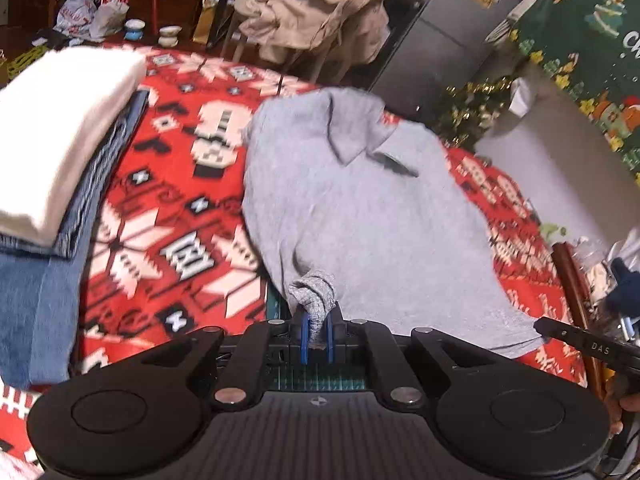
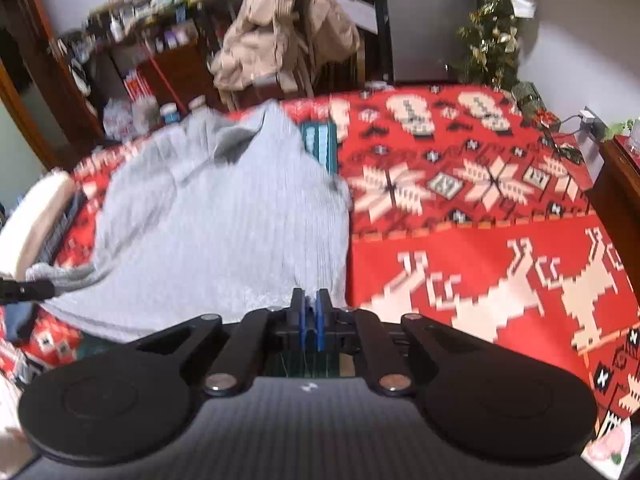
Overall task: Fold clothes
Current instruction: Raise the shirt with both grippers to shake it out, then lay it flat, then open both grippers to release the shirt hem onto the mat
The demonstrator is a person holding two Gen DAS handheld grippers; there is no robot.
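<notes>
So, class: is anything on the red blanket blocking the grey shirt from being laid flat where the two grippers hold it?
Nothing visible does. The left gripper and right gripper each pinch the grey shirt, and the red blanket around it is bare. The folded stack sits well off to the shirt's left.

Left gripper (image 1: 318, 334) and right gripper (image 2: 311, 320) – both clamped (angled downward).

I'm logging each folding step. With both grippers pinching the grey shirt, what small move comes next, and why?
Probably lower both hands and lay the grey shirt flat on the red blanket. The left gripper and the right gripper each pinch its near edge, and its collar end is rumpled.
</notes>
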